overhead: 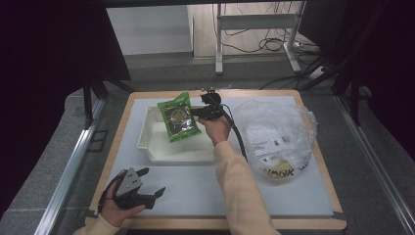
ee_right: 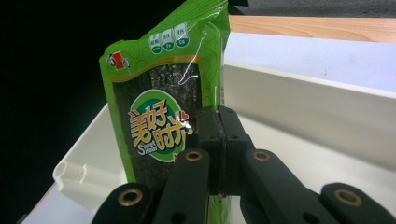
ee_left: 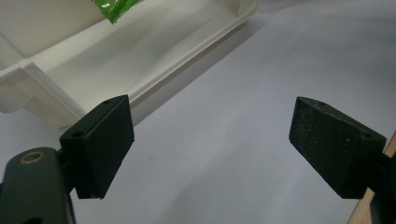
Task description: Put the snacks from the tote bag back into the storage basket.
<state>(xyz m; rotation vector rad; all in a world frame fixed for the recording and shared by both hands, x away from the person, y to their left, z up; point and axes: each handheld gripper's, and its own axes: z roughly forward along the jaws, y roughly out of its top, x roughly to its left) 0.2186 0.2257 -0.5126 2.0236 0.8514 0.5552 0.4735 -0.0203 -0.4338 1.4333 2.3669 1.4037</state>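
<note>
High view, item one — green packet [overhead: 179,117], pinched at its edge by our right gripper [overhead: 199,112], hanging over the white tray [overhead: 147,142]. We judge it fetched from the plastic bag [overhead: 279,132] — lowering and release remain. Left gripper [overhead: 147,188] rests on the mat [overhead: 195,191], jaws spread, empty.

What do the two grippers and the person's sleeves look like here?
Both are black. The left tongs carry a grey three-cornered plate; their jaws end in blocky black pads. A black cable trails from the right tongs. The sleeves are pale peach.
</note>
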